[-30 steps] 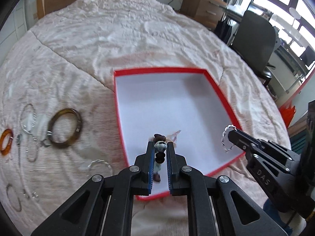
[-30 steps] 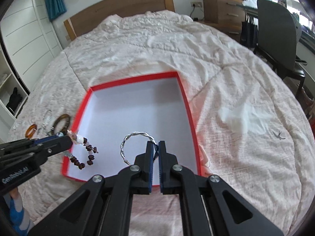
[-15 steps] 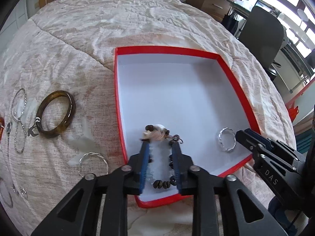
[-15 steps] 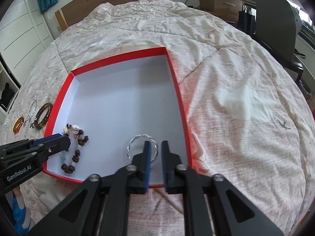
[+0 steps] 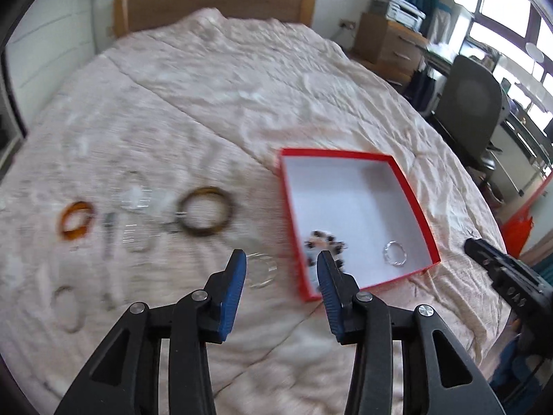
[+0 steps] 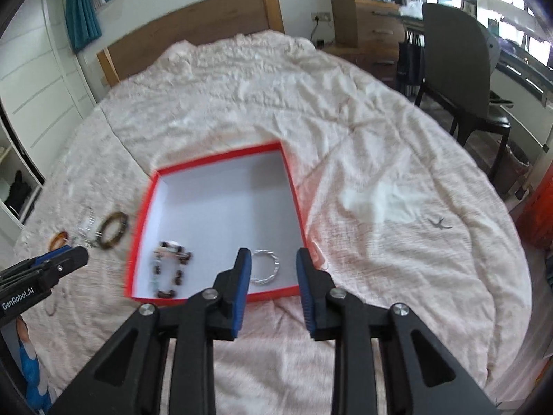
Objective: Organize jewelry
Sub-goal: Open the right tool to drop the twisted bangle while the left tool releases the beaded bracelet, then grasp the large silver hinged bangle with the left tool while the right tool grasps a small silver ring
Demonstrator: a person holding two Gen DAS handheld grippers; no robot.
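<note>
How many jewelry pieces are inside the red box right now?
2. A beaded bracelet lies near the red box's front-left corner, and a twisted silver bangle lies near its front-right corner. The rest of the floor shows bare.

Bright daylight enters from the windows (image 5: 501,10) at upper right. Both views are motion-blurred, the left wrist view worse; the bangles on the bed (image 5: 207,79) smear. Fisheye edges curve and darken.

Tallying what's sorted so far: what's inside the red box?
Inside the red box: a beaded bracelet and a twisted silver bangle, lying apart. Nothing hides the floor.
</note>
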